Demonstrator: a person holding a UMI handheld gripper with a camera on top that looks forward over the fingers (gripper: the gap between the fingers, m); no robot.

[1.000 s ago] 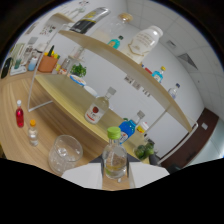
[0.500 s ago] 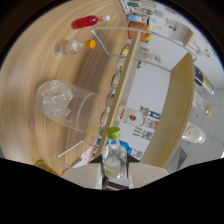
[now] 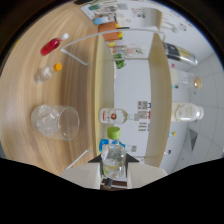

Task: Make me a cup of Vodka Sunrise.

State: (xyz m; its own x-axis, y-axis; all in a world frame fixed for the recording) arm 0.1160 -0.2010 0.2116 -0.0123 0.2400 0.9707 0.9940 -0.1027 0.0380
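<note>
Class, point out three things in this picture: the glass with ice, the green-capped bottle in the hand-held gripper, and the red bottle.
Glass with ice (image 3: pixel 54 121): gripper view, on its clear side wall.
Green-capped bottle (image 3: pixel 113 159): gripper view, on its clear body, between the fingers.
Red bottle (image 3: pixel 50 46): gripper view, on its red body.

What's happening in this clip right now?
A handheld gripper is shut on a small clear bottle with a green cap and has rolled it sideways, cap pointing toward a glass of ice on the wooden table. Nothing is visibly pouring yet. A red bottle and shelves of bottles lie beyond.
</note>
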